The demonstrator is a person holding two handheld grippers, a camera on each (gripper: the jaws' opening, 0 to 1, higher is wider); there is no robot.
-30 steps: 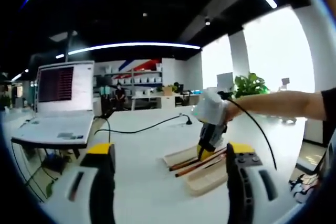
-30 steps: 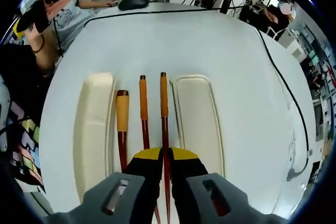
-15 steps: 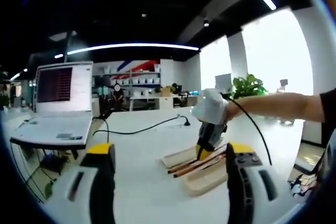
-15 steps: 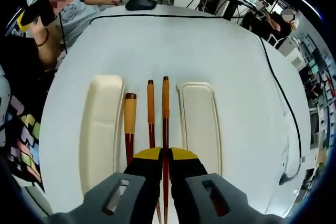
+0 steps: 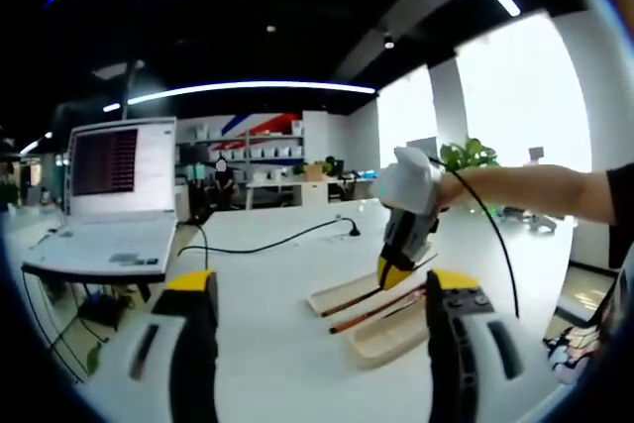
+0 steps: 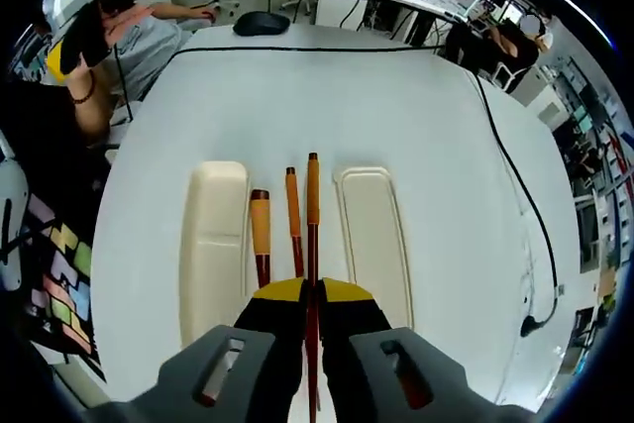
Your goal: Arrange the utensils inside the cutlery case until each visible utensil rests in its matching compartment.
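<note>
Two cream case halves lie side by side on the white table, the left half (image 6: 213,245) and the right half (image 6: 374,245). Between them lie two orange-handled utensils (image 6: 294,220) (image 6: 261,245). My right gripper (image 6: 311,294) is shut on a third orange-handled utensil (image 6: 312,190), held above the gap and pointing away. In the left gripper view the right gripper (image 5: 396,269) hangs over the case (image 5: 381,339), the held utensil (image 5: 349,302) slanting down from it. My left gripper (image 5: 322,289) stands open and bare, well short of the case.
An open laptop (image 5: 109,205) stands on a riser at the left, a black cable (image 5: 267,240) trailing across the table. A dark mouse (image 6: 260,22) lies at the far table edge, and a second cable (image 6: 515,195) runs along the right side. A person's arm (image 5: 535,190) holds the right gripper.
The right gripper has risen with the utensil shut in it, so the case and the other utensils look smaller and farther. The left gripper has stayed put.
</note>
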